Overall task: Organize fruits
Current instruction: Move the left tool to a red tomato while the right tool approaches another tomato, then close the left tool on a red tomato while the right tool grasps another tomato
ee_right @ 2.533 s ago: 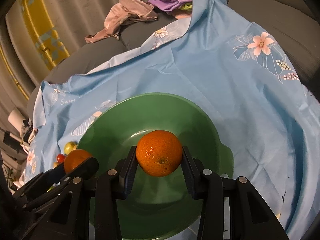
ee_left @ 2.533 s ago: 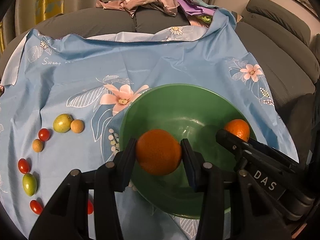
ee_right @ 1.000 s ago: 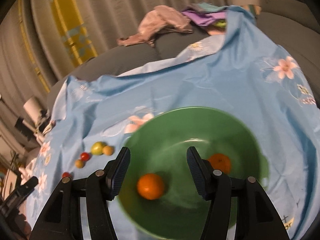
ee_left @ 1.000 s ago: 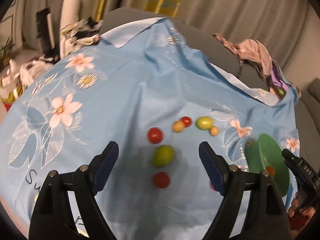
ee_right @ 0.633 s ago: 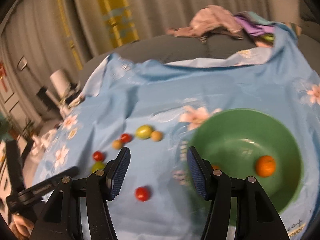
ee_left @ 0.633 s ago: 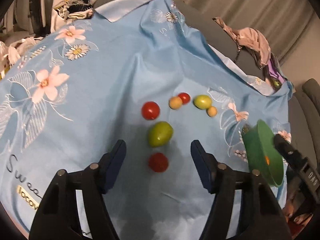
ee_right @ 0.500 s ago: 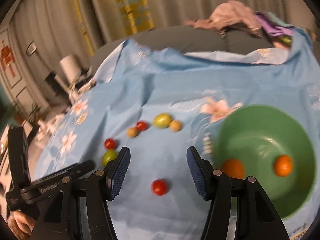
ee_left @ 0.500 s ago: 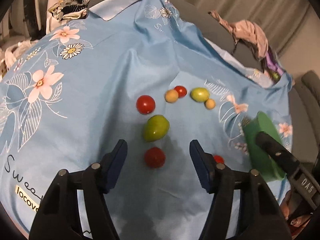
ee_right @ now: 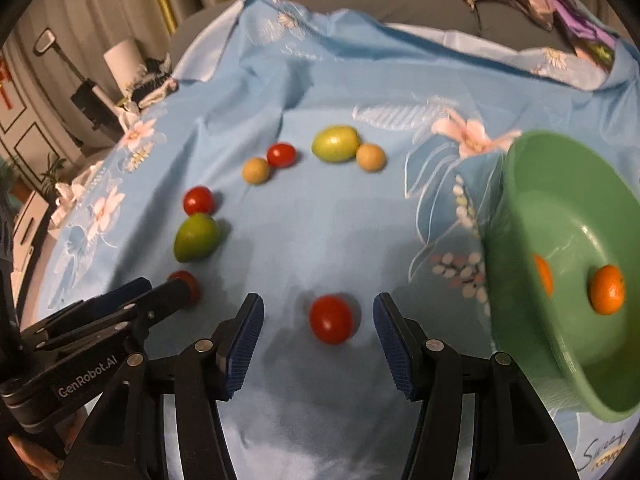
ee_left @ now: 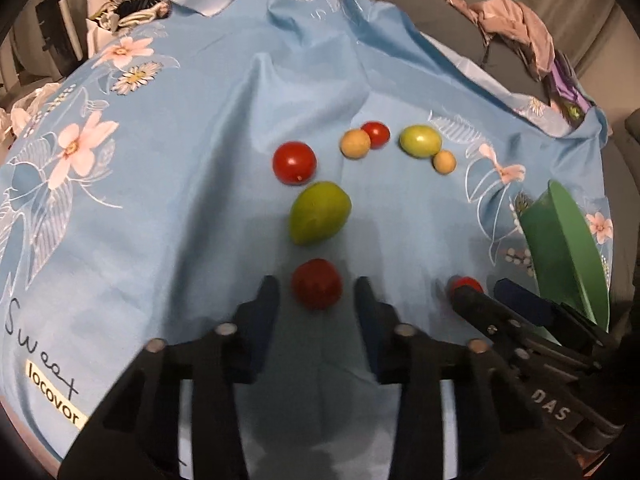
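Observation:
My left gripper (ee_left: 316, 300) is open, its fingers on either side of a red tomato (ee_left: 316, 284) on the blue cloth. My right gripper (ee_right: 318, 322) is open around another red tomato (ee_right: 331, 319). The green bowl (ee_right: 516, 216) at the right holds two oranges (ee_right: 607, 289). On the cloth lie a green fruit (ee_left: 319, 212), a red tomato (ee_left: 294, 162), a tan fruit (ee_left: 354, 143), a small red tomato (ee_left: 377, 133), a yellow-green fruit (ee_left: 420, 141) and another tan fruit (ee_left: 444, 161).
The blue flowered cloth (ee_left: 200, 120) covers a grey sofa. Crumpled clothes (ee_left: 520, 28) lie at the back right. Clutter and a white roll (ee_right: 120, 60) stand beyond the cloth's left edge.
Both grippers released their oranges into the bowl, swung left over the cloth and came down, each now straddling a red tomato.

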The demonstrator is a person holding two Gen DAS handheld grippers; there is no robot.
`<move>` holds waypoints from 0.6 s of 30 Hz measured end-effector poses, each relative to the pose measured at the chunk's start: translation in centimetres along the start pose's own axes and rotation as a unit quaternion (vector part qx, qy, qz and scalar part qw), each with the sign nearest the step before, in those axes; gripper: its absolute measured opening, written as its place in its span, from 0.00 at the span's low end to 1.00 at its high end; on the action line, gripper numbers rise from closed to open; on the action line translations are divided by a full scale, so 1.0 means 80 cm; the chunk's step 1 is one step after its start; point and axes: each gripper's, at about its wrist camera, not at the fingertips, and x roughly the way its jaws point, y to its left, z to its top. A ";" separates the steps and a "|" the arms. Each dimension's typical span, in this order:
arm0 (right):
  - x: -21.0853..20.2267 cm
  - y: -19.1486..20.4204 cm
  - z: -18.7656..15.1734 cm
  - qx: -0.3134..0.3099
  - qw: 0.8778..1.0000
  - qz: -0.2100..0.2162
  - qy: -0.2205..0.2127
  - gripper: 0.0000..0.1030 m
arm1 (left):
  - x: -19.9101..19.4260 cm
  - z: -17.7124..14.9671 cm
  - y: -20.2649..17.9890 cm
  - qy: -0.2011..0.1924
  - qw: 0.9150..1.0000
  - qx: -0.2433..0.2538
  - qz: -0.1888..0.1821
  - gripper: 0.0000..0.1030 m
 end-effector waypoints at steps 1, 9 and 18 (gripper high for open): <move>0.004 0.000 -0.001 0.003 1.000 -0.005 0.007 0.55 | 0.003 0.000 -0.002 0.004 1.000 0.001 -0.004 0.31; 0.018 -0.002 -0.007 0.014 1.000 0.002 0.025 0.47 | 0.011 -0.003 -0.006 0.003 1.000 0.003 0.010 0.28; 0.020 0.000 -0.008 0.010 1.000 -0.007 0.012 0.28 | 0.013 -0.003 -0.007 -0.011 1.000 0.015 0.017 0.26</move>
